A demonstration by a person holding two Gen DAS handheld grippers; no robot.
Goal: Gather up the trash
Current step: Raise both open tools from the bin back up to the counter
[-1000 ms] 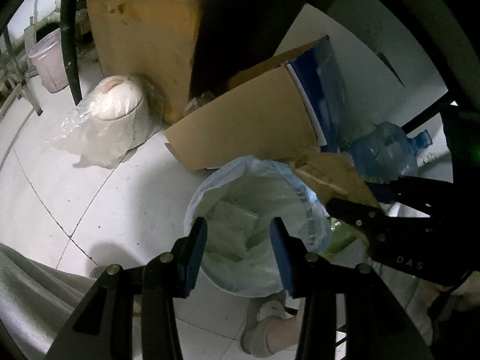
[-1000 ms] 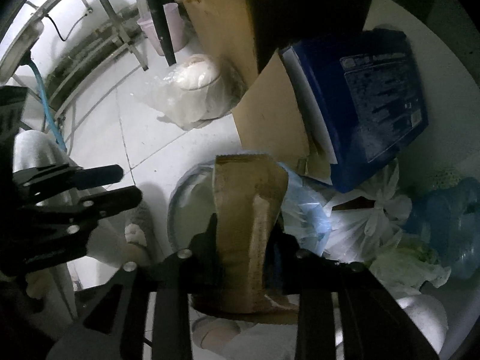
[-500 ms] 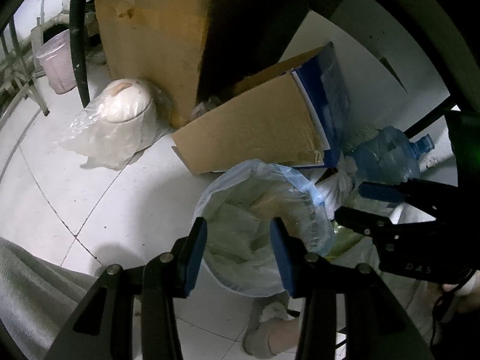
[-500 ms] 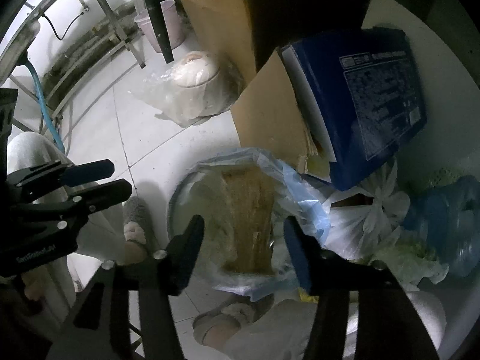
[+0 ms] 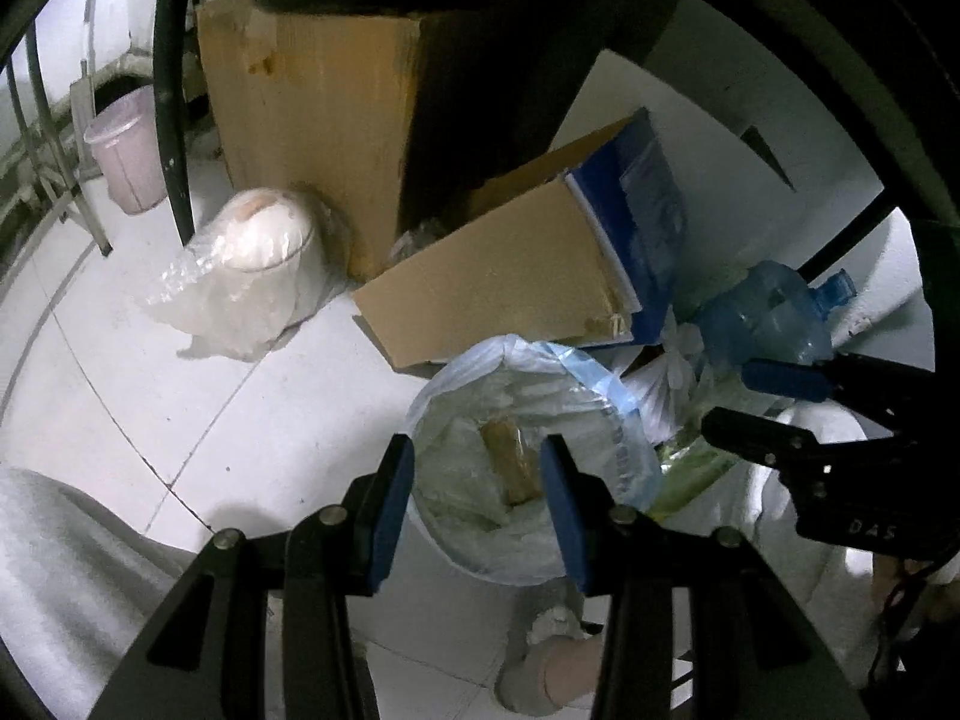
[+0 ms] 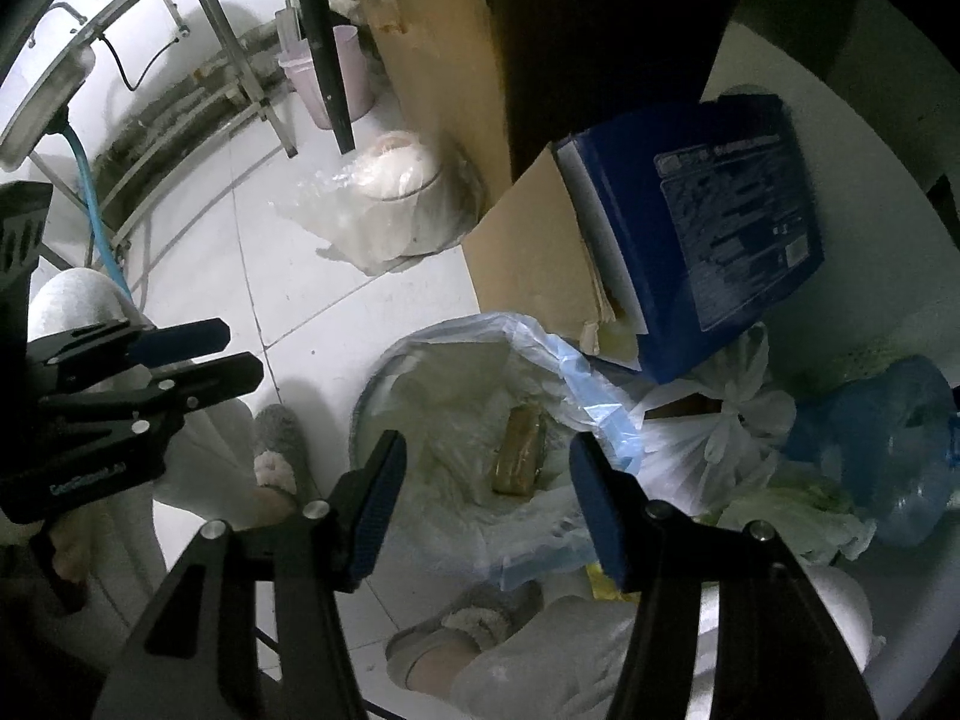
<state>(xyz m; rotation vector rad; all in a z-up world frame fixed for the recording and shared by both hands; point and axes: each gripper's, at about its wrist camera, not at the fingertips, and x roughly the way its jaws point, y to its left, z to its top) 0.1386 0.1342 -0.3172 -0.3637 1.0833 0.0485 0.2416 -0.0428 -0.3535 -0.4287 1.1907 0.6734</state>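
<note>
The brown paper piece [image 6: 519, 452] has been let go by the right gripper [image 6: 486, 498] and now lies down in the trash bin [image 6: 384, 396], on the clear liner, below and between the spread blue fingers [image 6: 377, 504]. Nothing is held there; the jaws stand wide apart. The left gripper [image 5: 474, 501] is also kept apart and empty above the same bin. A blue box [image 6: 708, 222] is seen beyond the bin.
</note>
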